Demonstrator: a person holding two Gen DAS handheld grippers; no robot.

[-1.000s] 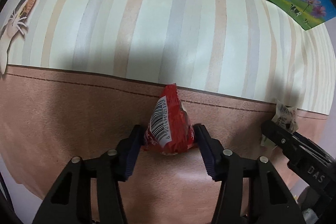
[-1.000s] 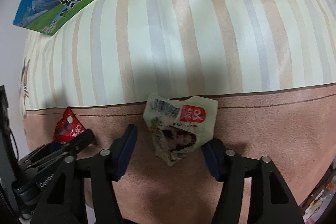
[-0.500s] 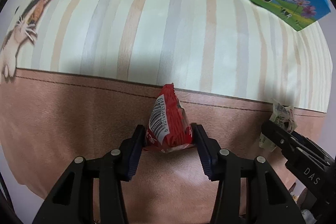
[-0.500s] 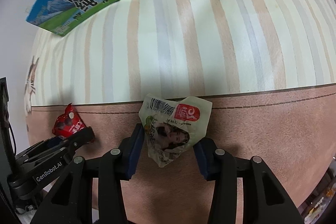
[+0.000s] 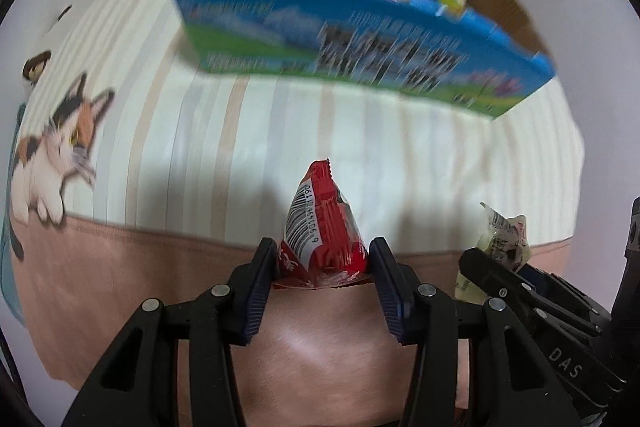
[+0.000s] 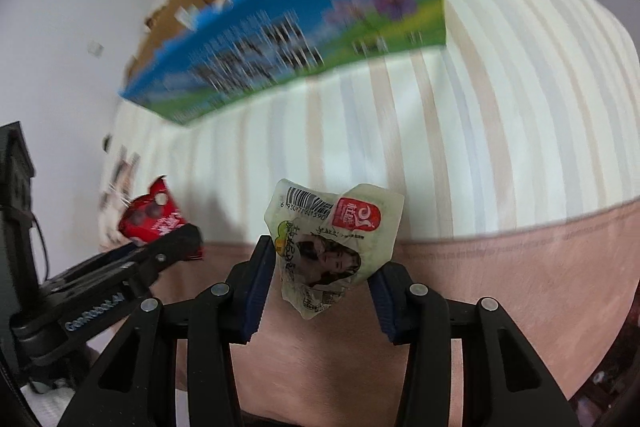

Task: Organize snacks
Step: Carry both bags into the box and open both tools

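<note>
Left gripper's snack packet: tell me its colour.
Red, with a white barcode panel: the snack packet shows best in the left wrist view.

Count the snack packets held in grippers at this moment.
2. The red packet is clamped in the left gripper; the pale green packet is clamped in the right gripper. More snacks sit in the blue box, blurred and partly hidden.

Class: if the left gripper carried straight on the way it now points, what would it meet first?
Probably the bedspread, well short of the snack box; depth is unclear. The left gripper holds the red packet.
</note>
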